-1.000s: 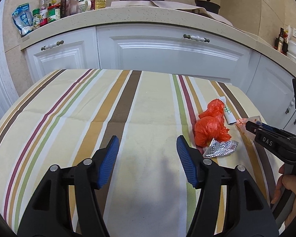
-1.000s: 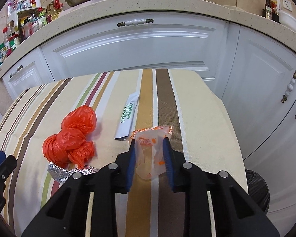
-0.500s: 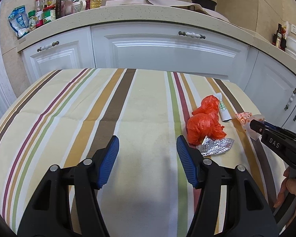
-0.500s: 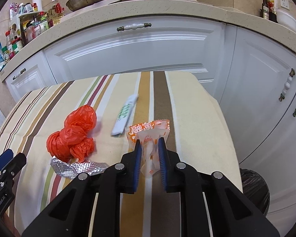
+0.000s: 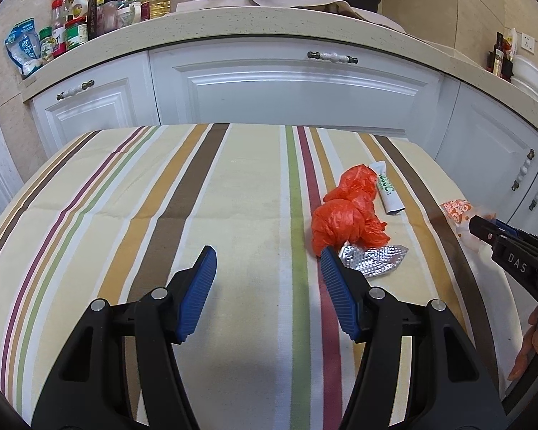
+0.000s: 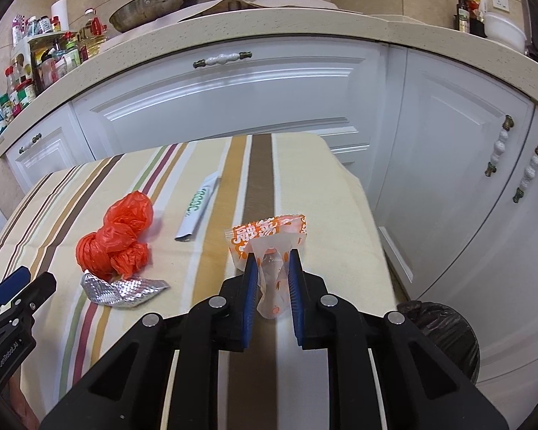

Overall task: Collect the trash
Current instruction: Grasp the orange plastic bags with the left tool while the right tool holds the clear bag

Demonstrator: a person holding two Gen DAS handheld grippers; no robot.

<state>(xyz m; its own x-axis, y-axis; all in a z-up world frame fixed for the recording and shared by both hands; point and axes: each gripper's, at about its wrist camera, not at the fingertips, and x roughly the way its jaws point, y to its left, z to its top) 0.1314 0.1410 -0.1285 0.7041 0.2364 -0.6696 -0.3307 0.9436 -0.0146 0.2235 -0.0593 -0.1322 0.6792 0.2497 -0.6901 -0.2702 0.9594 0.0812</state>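
My right gripper (image 6: pixel 270 254) is shut on a clear plastic wrapper (image 6: pixel 269 231) with orange print. It holds the wrapper just above the striped tablecloth (image 6: pixel 305 186), near the table's right edge. The left wrist view shows the same wrapper (image 5: pixel 457 211) at the tip of the right gripper (image 5: pixel 478 224). My left gripper (image 5: pixel 268 254) hangs open over the cloth with nothing between its fingers. Its right finger is just left of a crumpled orange plastic bag (image 5: pixel 344 215) and a silver foil wrapper (image 5: pixel 374 259). A white tube with green print (image 5: pixel 387 188) lies behind the bag.
A bin lined with a black bag (image 6: pixel 444 326) stands on the floor right of the table. White kitchen cabinets (image 6: pixel 233 107) close off the far side. On the counter (image 5: pixel 269 21) above them are bottles, a pan and a pot. A hand (image 5: pixel 531 344) holds the right gripper's handle.
The right jaws have shut on the orange-print wrapper and raised it off the cloth. The left gripper has drifted right, nearer the orange bag and foil, still open.
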